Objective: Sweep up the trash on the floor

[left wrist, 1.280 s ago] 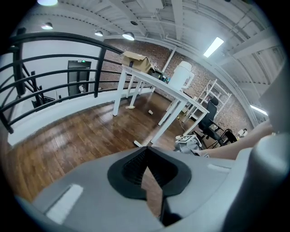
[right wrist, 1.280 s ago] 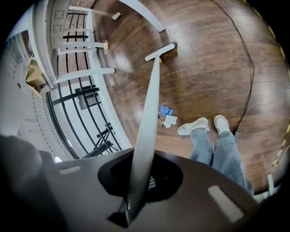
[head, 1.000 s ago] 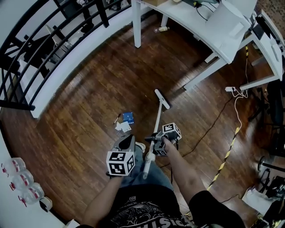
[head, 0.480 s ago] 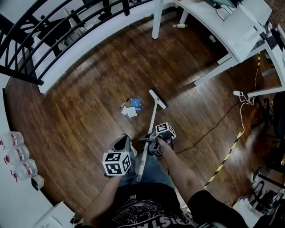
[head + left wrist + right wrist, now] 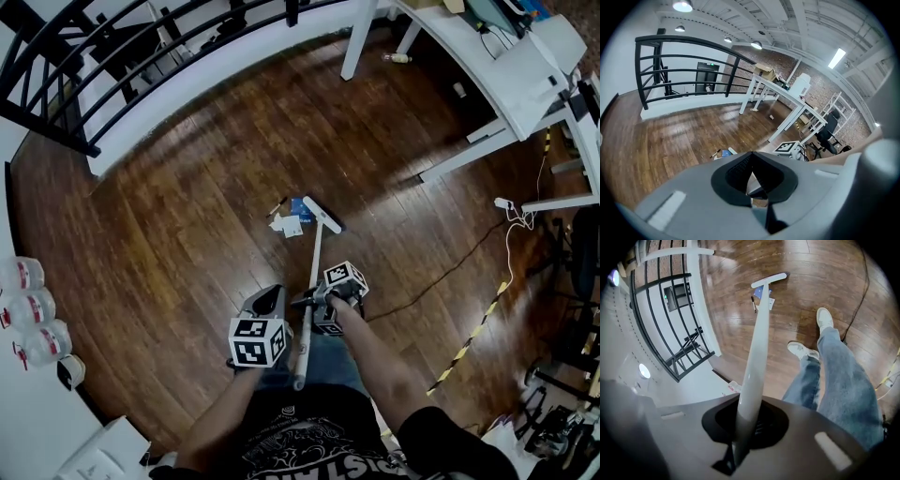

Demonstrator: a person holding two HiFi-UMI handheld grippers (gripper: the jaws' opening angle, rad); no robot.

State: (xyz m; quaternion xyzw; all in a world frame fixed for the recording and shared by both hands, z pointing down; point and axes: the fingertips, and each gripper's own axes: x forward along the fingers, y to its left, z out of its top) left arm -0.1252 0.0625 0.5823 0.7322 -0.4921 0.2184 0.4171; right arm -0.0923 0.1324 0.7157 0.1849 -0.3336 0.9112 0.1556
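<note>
Inspecting from the head view: found broom head [image 5: 322, 215] flat on the dark wood floor [image 5: 187, 234], with white handle [image 5: 313, 267] slanting back from it toward the person. Recorded right gripper [image 5: 317, 303] on that handle, well up from the broom head, fingers clenched round the shaft. Confirmed in the right gripper view: shaft leaving the right gripper [image 5: 750, 423] and running straight down to the broom head [image 5: 768, 280].

Recorded left gripper [image 5: 266, 300] just beside the handle, on the same side as the trash and clear of the shaft. Read fingers as pressed together on nothing in the left gripper view [image 5: 751, 180].

Located trash at the broom head, on its railing [image 5: 94, 56] side: blue card [image 5: 296, 203] nearest, white paper scrap [image 5: 289, 226] just beside, thin pen-like stick [image 5: 277, 206] outermost. Could not tell whether card and broom head touch.

Noted white shoes [image 5: 825, 318] and blue jeans [image 5: 843, 380] behind the broom head. Noted white table [image 5: 487, 47] well beyond the broom head, and black cable [image 5: 441, 281] off to the side away from the trash.
</note>
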